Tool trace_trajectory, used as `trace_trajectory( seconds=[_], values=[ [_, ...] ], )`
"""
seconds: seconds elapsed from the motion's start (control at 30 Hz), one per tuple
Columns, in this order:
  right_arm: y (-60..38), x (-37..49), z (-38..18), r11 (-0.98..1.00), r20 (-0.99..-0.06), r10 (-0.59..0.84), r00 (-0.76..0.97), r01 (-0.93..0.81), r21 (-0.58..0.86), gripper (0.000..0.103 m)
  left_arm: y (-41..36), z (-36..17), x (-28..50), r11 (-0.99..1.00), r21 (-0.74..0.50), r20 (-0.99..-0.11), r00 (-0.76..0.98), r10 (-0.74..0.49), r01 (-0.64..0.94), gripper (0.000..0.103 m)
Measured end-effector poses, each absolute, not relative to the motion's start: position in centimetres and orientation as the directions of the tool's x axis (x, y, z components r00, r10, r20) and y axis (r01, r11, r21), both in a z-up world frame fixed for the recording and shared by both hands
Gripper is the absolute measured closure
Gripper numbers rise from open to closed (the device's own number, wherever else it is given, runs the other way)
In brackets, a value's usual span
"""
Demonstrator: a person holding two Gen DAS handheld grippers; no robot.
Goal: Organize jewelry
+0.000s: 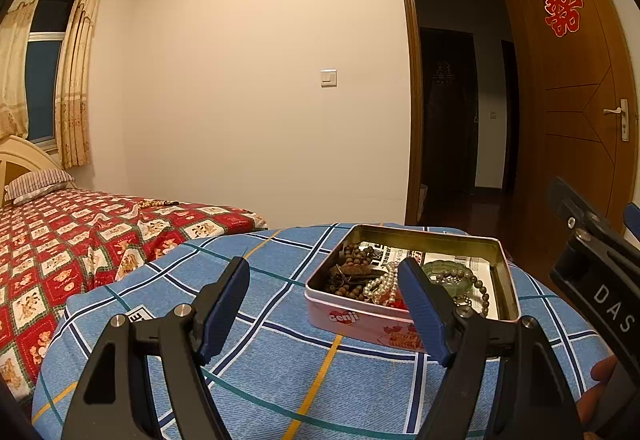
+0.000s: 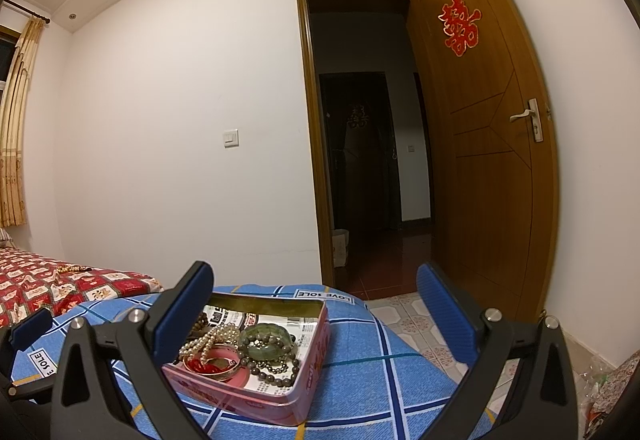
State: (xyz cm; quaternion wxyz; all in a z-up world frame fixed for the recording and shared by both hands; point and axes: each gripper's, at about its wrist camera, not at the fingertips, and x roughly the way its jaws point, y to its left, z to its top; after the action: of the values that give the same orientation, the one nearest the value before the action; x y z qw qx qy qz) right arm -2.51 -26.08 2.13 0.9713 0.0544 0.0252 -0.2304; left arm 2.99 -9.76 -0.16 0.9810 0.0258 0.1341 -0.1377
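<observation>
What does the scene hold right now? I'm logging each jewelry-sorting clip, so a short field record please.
surface: blue plaid cloth
container: pink tin, lid off
contents: pearl strand, green bangle, dark bead bracelet, brown beads, printed paper lining
left hand-held gripper: open, empty
right hand-held gripper: open, empty
elsewhere: bead strand on the red bedspread

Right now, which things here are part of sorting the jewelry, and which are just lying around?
Part of the job:
- pink tin
- pearl strand
- green bangle
- dark bead bracelet
- brown bead string
- bead strand on the bed

Just lying about:
- striped pillow
- blue plaid cloth
</observation>
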Motion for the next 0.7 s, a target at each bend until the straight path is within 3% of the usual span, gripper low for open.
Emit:
trace_trajectory(
  seconds=[0.7],
  values=[
    [-26.14,-2.49,2.13,0.888,-0.081,-0.444,0.892,0.45,0.092,0.0,-9.69,-0.28,3.27,0.962,0.017,-0.287,0.923,-0.255,0.271,0.026]
  ],
)
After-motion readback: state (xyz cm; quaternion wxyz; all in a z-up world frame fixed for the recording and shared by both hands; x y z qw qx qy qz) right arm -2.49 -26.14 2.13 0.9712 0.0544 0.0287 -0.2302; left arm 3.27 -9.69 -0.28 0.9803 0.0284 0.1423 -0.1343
